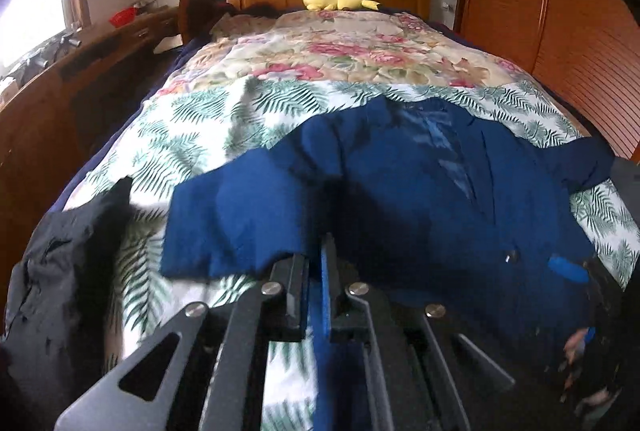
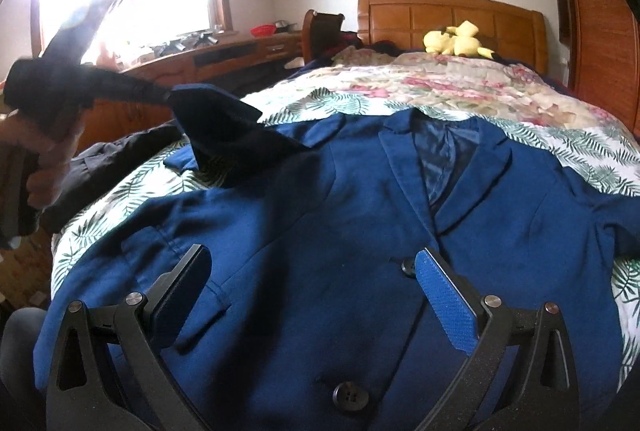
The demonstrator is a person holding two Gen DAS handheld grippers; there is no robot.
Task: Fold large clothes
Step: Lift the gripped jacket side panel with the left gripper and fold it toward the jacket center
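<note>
In the left wrist view, the left claw [image 1: 318,263] was pinched shut on the cuff of the blue jacket's sleeve [image 1: 240,227], lifting it off the bed [image 1: 192,127], likely to fold it across the jacket's front. A dark garment [image 1: 60,263] lay left of the jacket.

In the right wrist view, the jacket [image 2: 360,199] lay face up on the bed, buttoned, collar toward the headboard [image 2: 448,19]. The right claw [image 2: 316,271] hung wide open over the jacket's lower front, holding nothing, probably ready to steady it.
</note>
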